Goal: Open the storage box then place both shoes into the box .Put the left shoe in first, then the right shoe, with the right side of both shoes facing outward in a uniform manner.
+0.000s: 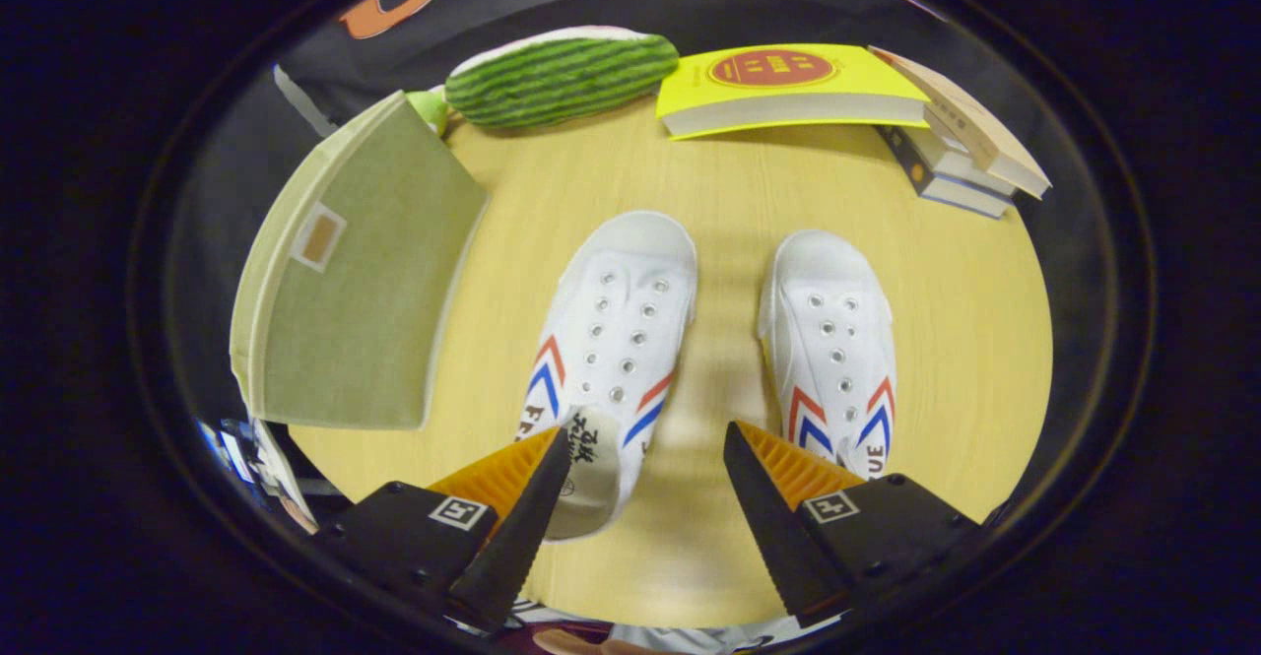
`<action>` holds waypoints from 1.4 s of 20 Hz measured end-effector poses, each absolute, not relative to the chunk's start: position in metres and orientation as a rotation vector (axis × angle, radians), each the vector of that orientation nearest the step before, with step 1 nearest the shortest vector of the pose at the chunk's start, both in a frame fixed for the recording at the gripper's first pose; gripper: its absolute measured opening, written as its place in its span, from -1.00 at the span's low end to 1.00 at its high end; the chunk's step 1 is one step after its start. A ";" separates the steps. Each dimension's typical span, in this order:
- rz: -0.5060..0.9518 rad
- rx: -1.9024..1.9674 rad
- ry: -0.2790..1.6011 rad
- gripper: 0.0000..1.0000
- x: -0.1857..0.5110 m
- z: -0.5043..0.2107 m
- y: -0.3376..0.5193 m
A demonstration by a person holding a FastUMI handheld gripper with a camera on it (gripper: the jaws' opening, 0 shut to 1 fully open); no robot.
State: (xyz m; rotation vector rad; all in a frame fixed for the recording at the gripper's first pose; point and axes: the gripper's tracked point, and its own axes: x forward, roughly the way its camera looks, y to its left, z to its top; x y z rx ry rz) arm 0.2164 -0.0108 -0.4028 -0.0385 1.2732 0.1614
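Note:
Two white canvas shoes with red and blue chevron stripes lie side by side on the wooden table, toes pointing away from me. The left shoe lies just ahead of my left finger, its heel partly behind that fingertip. The right shoe sits ahead of my right finger. A green fabric storage box with its lid closed stands to the left of the shoes. My gripper hovers above the near ends of the shoes, open, with nothing between its fingers.
A green striped plush pillow lies beyond the box at the table's far side. A yellow book and a stack of books sit beyond the shoes on the right. The round table's edge curves close past the right shoe.

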 end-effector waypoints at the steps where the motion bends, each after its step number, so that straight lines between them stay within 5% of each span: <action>1: 0.120 -0.039 1.285 0.98 0.219 -0.410 -0.018; 4: 0.130 0.022 1.330 0.72 0.221 -0.431 -0.013; 8: 0.183 0.206 1.355 -0.89 0.221 -0.425 0.008; 28: 0.260 0.236 1.201 -0.88 0.200 -0.260 0.065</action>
